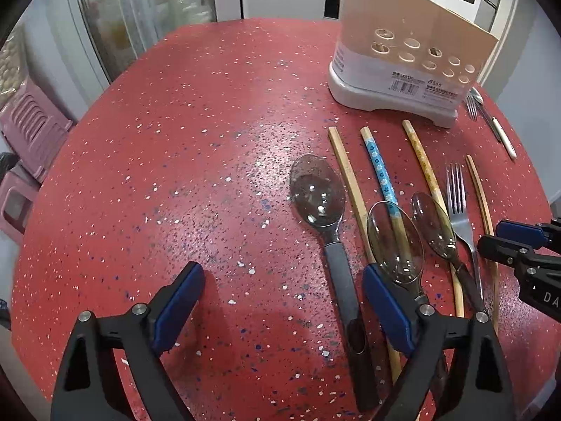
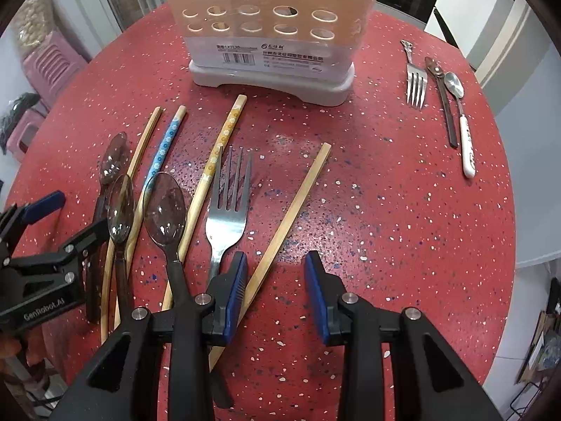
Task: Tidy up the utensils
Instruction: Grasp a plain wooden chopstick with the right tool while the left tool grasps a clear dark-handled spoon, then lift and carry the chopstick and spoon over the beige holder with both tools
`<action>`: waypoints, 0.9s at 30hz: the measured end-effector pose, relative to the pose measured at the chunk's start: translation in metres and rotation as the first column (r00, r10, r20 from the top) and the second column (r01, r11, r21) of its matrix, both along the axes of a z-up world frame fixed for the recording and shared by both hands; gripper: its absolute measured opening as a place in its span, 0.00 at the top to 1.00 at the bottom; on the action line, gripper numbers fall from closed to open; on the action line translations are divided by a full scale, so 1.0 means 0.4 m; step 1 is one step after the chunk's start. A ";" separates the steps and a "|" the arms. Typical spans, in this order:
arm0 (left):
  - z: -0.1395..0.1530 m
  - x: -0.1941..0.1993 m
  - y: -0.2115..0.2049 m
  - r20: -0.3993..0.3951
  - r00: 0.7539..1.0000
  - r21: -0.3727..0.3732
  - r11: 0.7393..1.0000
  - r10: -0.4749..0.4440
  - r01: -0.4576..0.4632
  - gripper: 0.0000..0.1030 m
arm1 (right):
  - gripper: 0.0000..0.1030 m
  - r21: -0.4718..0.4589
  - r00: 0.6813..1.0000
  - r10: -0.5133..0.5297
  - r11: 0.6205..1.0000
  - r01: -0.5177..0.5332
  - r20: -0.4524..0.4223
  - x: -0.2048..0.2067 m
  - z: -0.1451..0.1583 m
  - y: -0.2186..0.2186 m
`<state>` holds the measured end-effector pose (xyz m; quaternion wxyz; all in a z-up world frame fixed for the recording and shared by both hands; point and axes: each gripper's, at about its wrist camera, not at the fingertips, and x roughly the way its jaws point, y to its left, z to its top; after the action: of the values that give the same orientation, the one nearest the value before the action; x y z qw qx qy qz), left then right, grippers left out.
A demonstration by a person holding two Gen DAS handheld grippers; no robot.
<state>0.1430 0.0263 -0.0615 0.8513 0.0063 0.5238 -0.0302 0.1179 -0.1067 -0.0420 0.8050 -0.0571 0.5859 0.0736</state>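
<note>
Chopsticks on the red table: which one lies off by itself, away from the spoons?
The plain bamboo chopstick lying slantwise right of the big fork. Its lower end passes between the right gripper's open jaws; the blue-flowered and orange-patterned ones lie among the spoons.

Your two black plastic grippers, the left gripper [image 1: 282, 301] and the right gripper [image 2: 275, 291], have blue ribbed finger pads [image 2: 235, 294], silver pivot screws [image 2: 202, 298] and white "GenRobot.AI" lettering [image 2: 44, 310].

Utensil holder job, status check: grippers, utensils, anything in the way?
Left gripper open, empty; right gripper open over plain chopstick. Utensils lie on the table; none gripped. Holder upright, path looks clear.
</note>
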 end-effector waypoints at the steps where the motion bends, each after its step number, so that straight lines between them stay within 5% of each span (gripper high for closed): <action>1: 0.002 0.004 -0.003 0.001 1.000 0.001 1.000 -0.006 0.006 0.00 | 0.64 -0.001 1.000 0.004 1.000 -0.004 0.001 -0.007 0.001 -0.011; 5: 0.017 0.022 -0.037 -0.013 0.999 0.006 0.999 -0.045 0.046 0.15 | 0.67 0.001 1.000 0.018 1.000 -0.018 0.002 -0.024 0.009 -0.016; 7: 0.022 0.032 -0.052 -0.020 0.997 0.005 0.997 -0.072 0.072 0.22 | 0.79 0.003 1.000 0.018 1.000 -0.018 0.004 -0.036 0.004 -0.022; 10: 0.031 0.031 -0.076 -0.028 0.991 -0.004 0.992 -0.129 0.129 0.42 | 0.91 0.025 1.000 0.019 1.000 -0.019 0.000 -0.036 0.005 -0.035; 11: 0.033 0.033 -0.084 -0.027 0.989 -0.002 0.990 -0.144 0.144 0.58 | 0.94 0.026 1.000 0.020 0.999 -0.020 0.002 -0.036 0.005 -0.040; 12: 0.035 0.035 -0.094 -0.028 0.987 0.003 0.988 -0.156 0.156 0.64 | 0.94 0.034 1.000 0.022 0.999 -0.022 0.004 -0.035 0.003 -0.047; 19: 0.042 0.003 -0.090 0.029 0.992 -0.065 0.990 -0.122 0.124 0.65 | 0.94 0.179 1.000 0.008 0.984 -0.009 0.007 -0.042 0.002 -0.109; 27: 0.114 -0.079 -0.028 0.172 0.983 -0.158 0.983 -0.063 0.091 0.65 | 0.94 0.313 0.992 0.023 0.948 -0.061 0.122 -0.092 0.059 -0.179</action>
<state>0.1112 0.0150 -0.0157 0.8878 -0.0416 0.4460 -0.1059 0.0809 -0.1785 -0.0184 0.8347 0.0558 0.5174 0.1801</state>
